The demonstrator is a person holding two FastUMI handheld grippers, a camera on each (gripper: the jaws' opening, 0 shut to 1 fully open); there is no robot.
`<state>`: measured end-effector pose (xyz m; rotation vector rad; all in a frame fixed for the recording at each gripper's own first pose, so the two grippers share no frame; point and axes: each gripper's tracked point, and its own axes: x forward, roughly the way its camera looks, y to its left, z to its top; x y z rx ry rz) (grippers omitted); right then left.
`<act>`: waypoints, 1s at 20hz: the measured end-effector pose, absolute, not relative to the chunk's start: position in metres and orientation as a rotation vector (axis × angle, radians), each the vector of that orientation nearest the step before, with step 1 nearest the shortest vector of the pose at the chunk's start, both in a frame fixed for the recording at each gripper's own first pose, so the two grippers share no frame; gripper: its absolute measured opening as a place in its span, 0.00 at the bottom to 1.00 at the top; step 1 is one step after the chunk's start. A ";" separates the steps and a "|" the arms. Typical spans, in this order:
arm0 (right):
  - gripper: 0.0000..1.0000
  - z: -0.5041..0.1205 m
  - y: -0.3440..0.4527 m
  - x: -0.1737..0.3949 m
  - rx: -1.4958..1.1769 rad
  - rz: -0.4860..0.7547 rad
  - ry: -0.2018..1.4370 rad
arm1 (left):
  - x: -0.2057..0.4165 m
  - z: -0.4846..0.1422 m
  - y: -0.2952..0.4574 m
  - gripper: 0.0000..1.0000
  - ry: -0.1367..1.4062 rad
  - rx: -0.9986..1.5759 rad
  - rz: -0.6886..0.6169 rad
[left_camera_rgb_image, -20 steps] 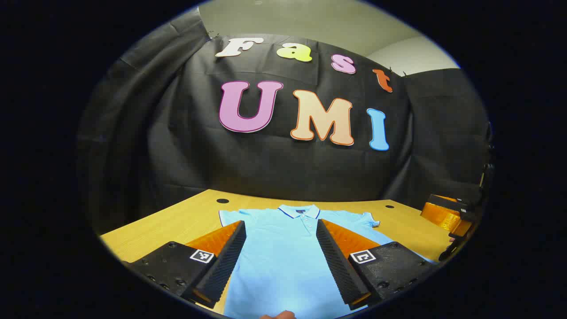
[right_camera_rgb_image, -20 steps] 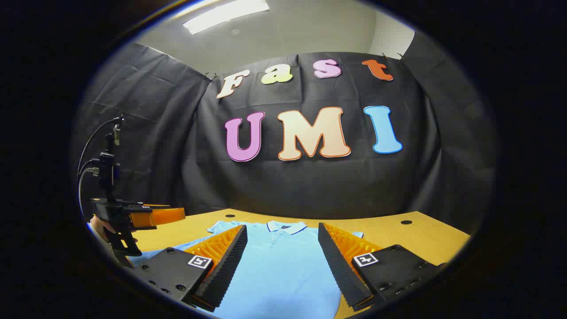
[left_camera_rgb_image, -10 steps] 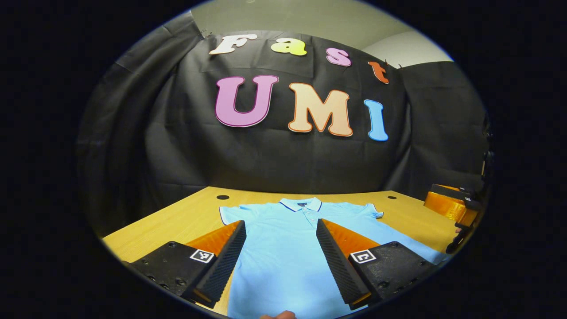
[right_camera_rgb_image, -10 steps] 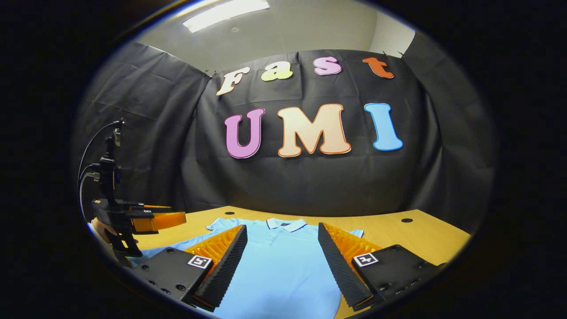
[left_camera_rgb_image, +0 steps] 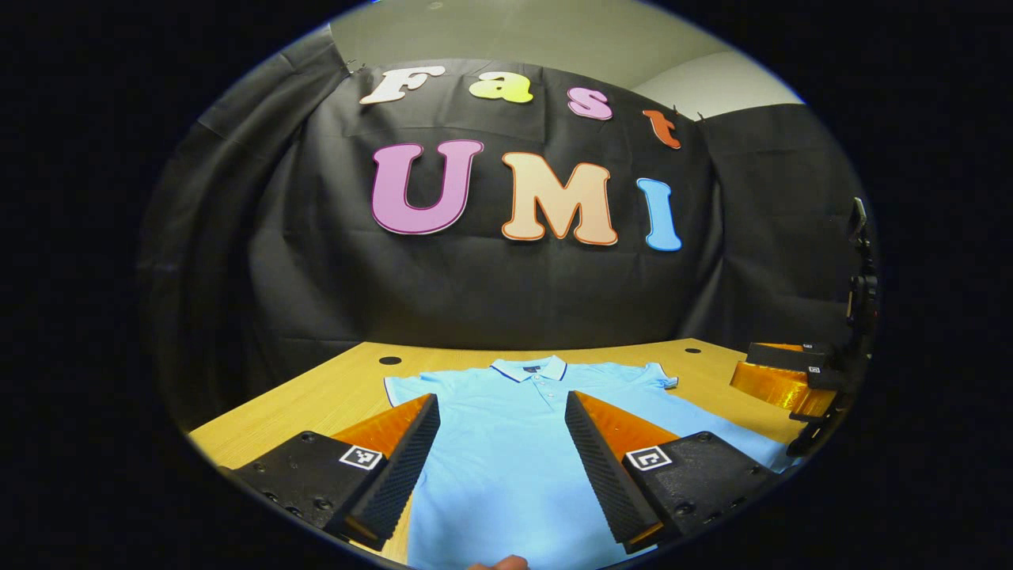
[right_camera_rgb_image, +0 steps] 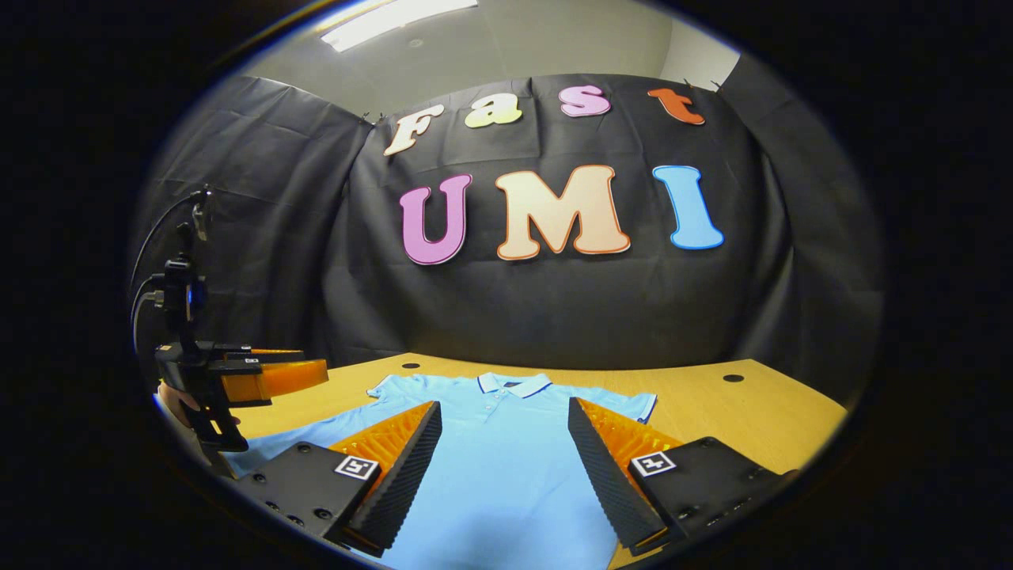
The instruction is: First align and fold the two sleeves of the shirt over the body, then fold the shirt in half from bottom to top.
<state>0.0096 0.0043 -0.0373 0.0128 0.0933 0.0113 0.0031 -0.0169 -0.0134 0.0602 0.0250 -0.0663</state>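
The light blue polo shirt (left_camera_rgb_image: 506, 443) lies flat and face up on the wooden desk (left_camera_rgb_image: 316, 396), collar (left_camera_rgb_image: 529, 369) at the far end. Both short sleeves are spread outward; no fold has been made.

Left tool (left_camera_rgb_image: 500, 459): released, jaws wide apart, hovering above the shirt body with nothing between them. Over the last second more of the shirt has come into sight ahead of this tool, and the collar sits a little higher in its view. Judged cause: the tool has tipped downward slightly toward the garment.

Right tool (right_camera_rgb_image: 500, 467): likewise released and empty, above the lower part of the shirt body. The shirt has risen in its view by a similar amount. From the left tool, the right tool (left_camera_rgb_image: 779, 380) appears off to the right, beyond the shirt's side edge.

Meaning for the task: this is the approach stage. The first step, folding a sleeve over the body, is not yet begun. The left sleeve (left_camera_rgb_image: 404, 388) lies ahead and to the left of the left tool; the right sleeve (right_camera_rgb_image: 637, 405) lies ahead and to the right of the right tool.
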 end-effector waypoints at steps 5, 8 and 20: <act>1.00 -0.048 0.010 0.012 0.030 0.027 0.126 | 0.001 -0.020 -0.024 0.95 0.050 0.078 -0.091; 0.99 -0.049 0.007 0.013 0.050 0.025 0.142 | 0.000 -0.023 -0.025 0.95 0.065 0.071 -0.096; 1.00 -0.041 -0.092 0.107 -0.040 -0.133 0.331 | -0.003 -0.016 -0.026 0.95 0.071 0.077 -0.118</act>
